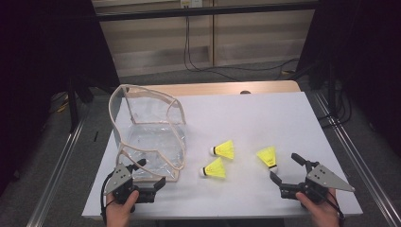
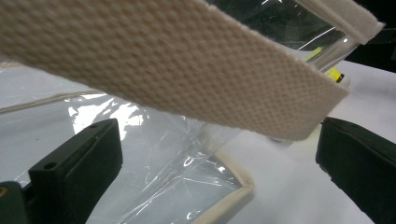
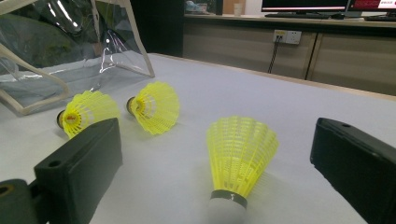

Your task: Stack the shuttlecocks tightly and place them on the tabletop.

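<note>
The right gripper (image 1: pixel 285 169), jaws apart and empty, faces the nearest yellow shuttlecock (image 3: pixel 240 154). The left gripper (image 1: pixel 149 171), jaws apart, straddles the clear bag's (image 1: pixel 151 137) woven strap (image 2: pixel 187 60). Risk: closing off-centre would likely crush the plastic skirt or tip the shuttlecock away.

L gripper (image 2: pixel 219 158) jaws stand wide apart, nothing pressed between them. Beige woven strap (image 2: pixel 177 65) crosses the upper frame, sloping down to the right, end hanging just above the gap. Under it: clear plastic bag (image 2: pixel 154 172) w/ beige trimmed edge, lying on white table (image 2: pixel 299 186). Bit of yellow shuttlecock (image 2: pixel 332 73) seen past strap end, partly hidden.
</note>
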A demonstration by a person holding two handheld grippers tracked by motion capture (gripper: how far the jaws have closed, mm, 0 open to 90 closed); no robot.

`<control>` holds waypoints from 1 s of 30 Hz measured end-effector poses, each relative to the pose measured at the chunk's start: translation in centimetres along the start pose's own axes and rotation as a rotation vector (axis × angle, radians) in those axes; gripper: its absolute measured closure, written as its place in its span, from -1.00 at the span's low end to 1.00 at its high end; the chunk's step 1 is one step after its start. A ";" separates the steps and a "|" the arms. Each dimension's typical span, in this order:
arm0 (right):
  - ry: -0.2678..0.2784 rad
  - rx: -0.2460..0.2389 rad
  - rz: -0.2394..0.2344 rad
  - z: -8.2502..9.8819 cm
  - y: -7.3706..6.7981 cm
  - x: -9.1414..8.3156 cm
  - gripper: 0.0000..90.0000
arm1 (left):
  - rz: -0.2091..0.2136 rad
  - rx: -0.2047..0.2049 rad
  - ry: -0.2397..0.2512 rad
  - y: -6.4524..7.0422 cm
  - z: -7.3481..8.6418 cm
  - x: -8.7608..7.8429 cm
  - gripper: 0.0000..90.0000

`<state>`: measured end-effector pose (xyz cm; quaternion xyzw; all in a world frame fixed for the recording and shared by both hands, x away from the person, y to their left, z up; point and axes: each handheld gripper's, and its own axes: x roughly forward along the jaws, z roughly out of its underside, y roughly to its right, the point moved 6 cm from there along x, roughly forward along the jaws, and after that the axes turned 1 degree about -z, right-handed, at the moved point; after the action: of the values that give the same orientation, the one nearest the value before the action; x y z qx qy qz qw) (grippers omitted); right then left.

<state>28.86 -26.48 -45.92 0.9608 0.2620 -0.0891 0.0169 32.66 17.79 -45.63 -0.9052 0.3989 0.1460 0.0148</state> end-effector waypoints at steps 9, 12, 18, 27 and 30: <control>0.000 -0.005 -0.003 -0.1 0.0 0.0 -0.95 | 0.022 0.001 -0.023 0.6 0.1 0.1 -0.96; -0.001 -0.006 -0.006 -0.1 0.0 0.0 -0.95 | 0.042 0.002 -0.030 1.0 0.1 0.3 -0.96; 0.001 -0.010 -0.008 -0.2 -0.1 0.0 -0.95 | 0.069 0.001 -0.046 1.7 0.2 0.5 -0.95; 0.002 -0.018 -0.019 -0.3 -0.3 0.2 -0.94 | 0.077 -0.005 -0.051 2.5 0.2 0.5 -0.95; -0.001 -0.019 -0.022 -0.3 -0.4 0.2 -0.94 | 0.091 -0.009 -0.053 2.8 0.3 0.5 -0.95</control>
<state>28.85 -25.99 -45.63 0.9577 0.2732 -0.0872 0.0252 30.90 15.53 -45.79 -0.8820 0.4383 0.1723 0.0149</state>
